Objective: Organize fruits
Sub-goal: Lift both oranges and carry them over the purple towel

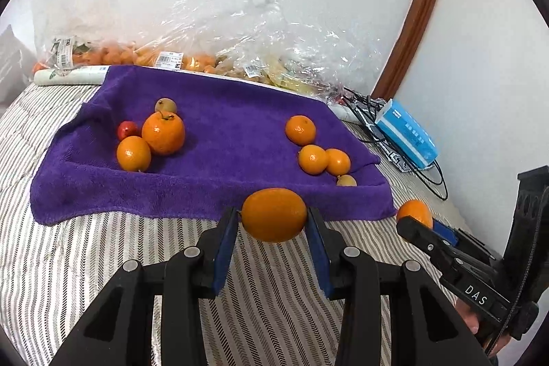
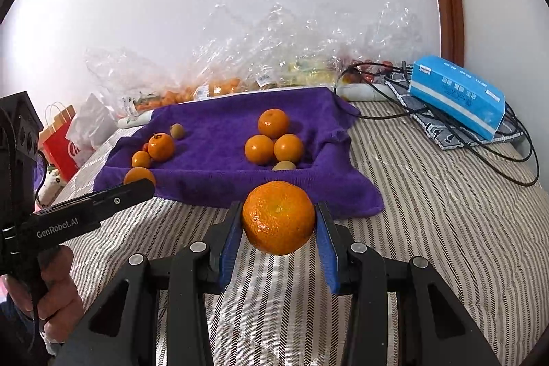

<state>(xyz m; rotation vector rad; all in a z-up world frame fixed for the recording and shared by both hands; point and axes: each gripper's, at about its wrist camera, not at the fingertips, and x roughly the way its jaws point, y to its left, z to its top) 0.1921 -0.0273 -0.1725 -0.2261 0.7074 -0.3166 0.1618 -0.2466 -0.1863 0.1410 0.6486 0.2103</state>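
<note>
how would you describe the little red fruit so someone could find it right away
Start at the purple towel spread on the striped bed, then go to the fruit cluster on its left side. The red fruit sits tucked behind two oranges; it is the only red one, and smaller than those oranges.

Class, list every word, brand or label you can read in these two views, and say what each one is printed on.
"DAS": on the right gripper, seen from the left wrist.
"GenRobot.AI": on the left gripper, seen from the right wrist.
Barcode labels on the plastic bags: too small to read.
Blue box print: blurred.
Red paper bag: white lettering, partly hidden.
</note>
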